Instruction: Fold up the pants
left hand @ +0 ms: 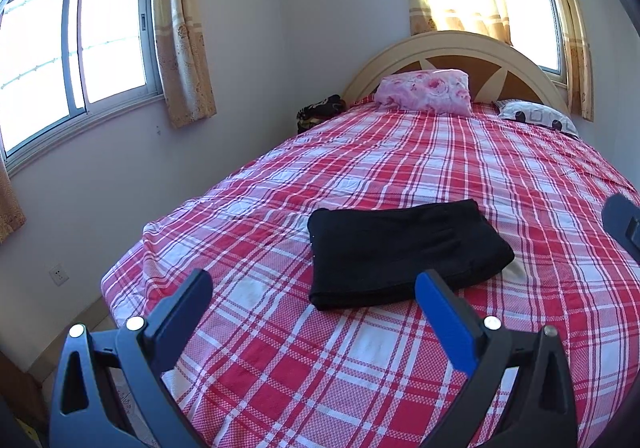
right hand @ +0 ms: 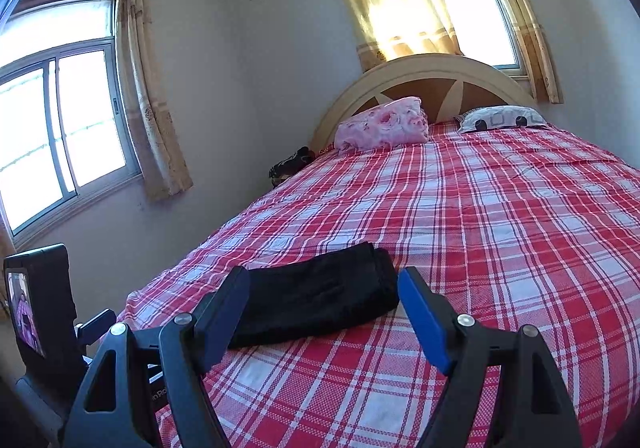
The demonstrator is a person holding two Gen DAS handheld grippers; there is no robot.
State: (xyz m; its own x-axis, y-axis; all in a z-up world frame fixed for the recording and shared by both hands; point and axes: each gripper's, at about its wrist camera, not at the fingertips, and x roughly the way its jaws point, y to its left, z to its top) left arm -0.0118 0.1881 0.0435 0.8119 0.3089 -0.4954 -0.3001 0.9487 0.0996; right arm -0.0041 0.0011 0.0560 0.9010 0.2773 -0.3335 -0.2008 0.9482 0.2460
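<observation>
1. Hovering above the near end of the bed, the left gripper (left hand: 314,286) is seen with its jaws spread wide and nothing between them; the fingers are held clear of the cloth.
2. The right gripper (right hand: 324,280) is likewise released and empty, raised over the sheet just short of the pants.
3. The black pants (left hand: 404,252) are found folded into a compact rectangular bundle, lying flat on the plaid bedsheet (left hand: 400,152) near the foot of the bed, just beyond both pairs of fingers and touched by neither.
4. In the right wrist view the pants (right hand: 316,300) are partly hidden behind the left finger of that gripper.
5. No object is seen on the sheet between the grippers and the bundle.
6. Farther off, a pink floral pillow (left hand: 426,90) is rested against the rounded headboard (left hand: 460,48), and a patterned grey pillow (left hand: 538,116) is laid beside it, well apart from the pants.
7. A dark bundle (left hand: 320,112) is seen beside the bed near the headboard; what it is cannot be told.
8. Two windows with beige curtains (left hand: 184,28) are set in the walls.
</observation>
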